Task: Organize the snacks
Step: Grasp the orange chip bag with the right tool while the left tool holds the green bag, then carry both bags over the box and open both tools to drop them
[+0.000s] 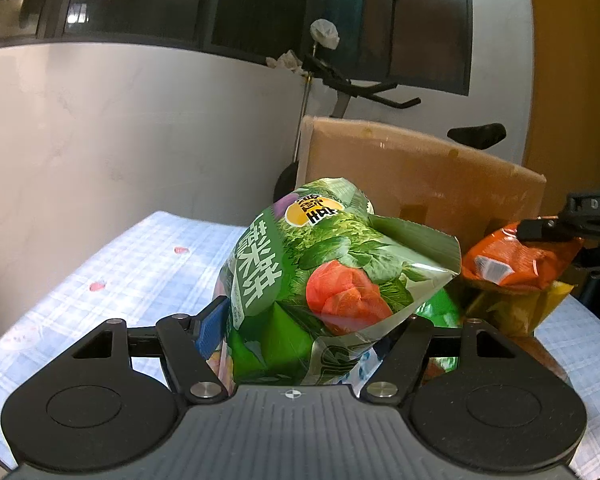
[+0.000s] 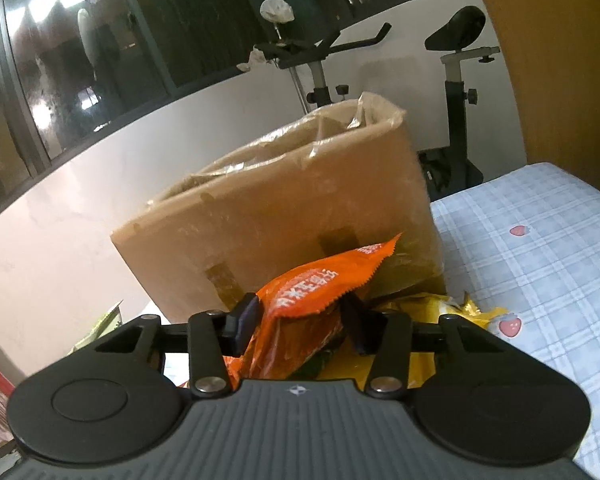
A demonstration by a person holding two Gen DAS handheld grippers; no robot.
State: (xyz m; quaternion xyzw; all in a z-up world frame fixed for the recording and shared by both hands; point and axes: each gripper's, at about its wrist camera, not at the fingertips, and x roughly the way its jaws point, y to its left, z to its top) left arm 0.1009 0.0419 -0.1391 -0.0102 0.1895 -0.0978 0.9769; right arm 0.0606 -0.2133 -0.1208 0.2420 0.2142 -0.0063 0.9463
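A green vegetable-print snack bag (image 1: 332,264) stands upright between the fingers of my left gripper (image 1: 312,320), which is shut on its lower part. The blue left pad touches the bag and the bag hides the right pad. An orange snack bag (image 2: 312,304) is pinched in my right gripper (image 2: 300,324), both pads pressing its crinkled sides. It is held just above a yellow bag (image 2: 440,308). In the left wrist view the orange bag (image 1: 516,256) hangs at the right over the yellow bag (image 1: 512,308).
An open cardboard box (image 2: 284,216) lined with clear plastic stands right behind the bags, also visible as the box (image 1: 412,168) in the left view. A blue checked tablecloth (image 2: 540,248) covers the table. An exercise bike (image 2: 456,92) stands by the wall behind.
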